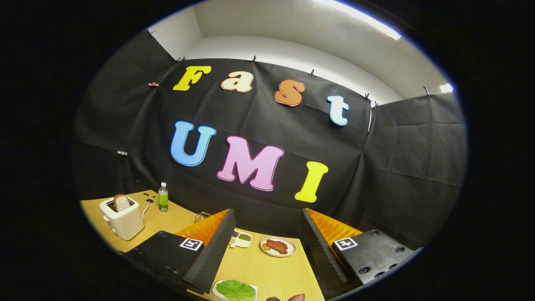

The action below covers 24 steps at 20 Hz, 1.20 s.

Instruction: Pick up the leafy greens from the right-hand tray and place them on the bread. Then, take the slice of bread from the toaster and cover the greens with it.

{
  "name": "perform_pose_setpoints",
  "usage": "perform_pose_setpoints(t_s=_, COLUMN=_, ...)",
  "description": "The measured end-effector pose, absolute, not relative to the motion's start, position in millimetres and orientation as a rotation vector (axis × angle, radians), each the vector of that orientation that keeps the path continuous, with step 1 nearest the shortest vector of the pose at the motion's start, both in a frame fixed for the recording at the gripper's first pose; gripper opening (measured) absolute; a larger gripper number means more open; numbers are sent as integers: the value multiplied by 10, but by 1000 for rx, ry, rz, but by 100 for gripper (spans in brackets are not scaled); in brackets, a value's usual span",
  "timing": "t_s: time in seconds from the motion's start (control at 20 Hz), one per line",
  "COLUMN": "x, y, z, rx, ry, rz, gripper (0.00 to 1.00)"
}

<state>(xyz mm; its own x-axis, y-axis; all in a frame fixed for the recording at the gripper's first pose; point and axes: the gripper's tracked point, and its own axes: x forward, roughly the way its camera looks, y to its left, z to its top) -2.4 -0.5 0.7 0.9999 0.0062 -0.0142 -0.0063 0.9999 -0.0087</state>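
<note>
A: Gripper (259, 259) is spread wide and holds nothing. It sits high above the bench (267, 271), likely to take in the layout before going in.

B: Greens?

A: The leafy greens (235, 290) lie flat on a white tray (217, 289) close in between the fingers, an easy first reach.

B: Toast?

A: The bread slice (121, 202) stands upright in the toaster (122, 219), well apart beyond the left finger. A plate (278, 246) with something reddish-brown sits further ahead.

Gripper (267, 251) fingers (211, 255) spread wide apart, nothing between them
</note>
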Motion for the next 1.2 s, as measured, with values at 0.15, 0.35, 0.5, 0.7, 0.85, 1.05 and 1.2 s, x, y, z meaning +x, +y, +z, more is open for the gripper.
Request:
perform_pose_setpoints(t_s=0.15, x=-16, y=8, z=-41, rx=2, ry=36, rz=8, gripper=97)
perform_pose_setpoints(t_s=0.35, x=-32, y=302, z=-479, rx=46, ry=190, rz=156, gripper=97)
perform_pose_setpoints(t_s=0.5, x=-118, y=397, z=-1075, rx=37, ry=358, rz=236, gripper=96)
perform_pose_setpoints(t_s=0.7, x=-286, y=556, z=-1895, rx=85, ry=569, rz=300, gripper=94)
perform_pose_setpoints(t_s=0.85, x=-363, y=586, z=-2487, rx=64, ry=687, rz=314, gripper=92)
perform_pose_setpoints(t_s=1.05, x=-483, y=643, z=-3111, rx=32, ry=817, rz=349, gripper=86)
perform_pose_setpoints(t_s=1.2, x=-497, y=708, z=-3505, rx=44, ry=893, rz=358, gripper=81)
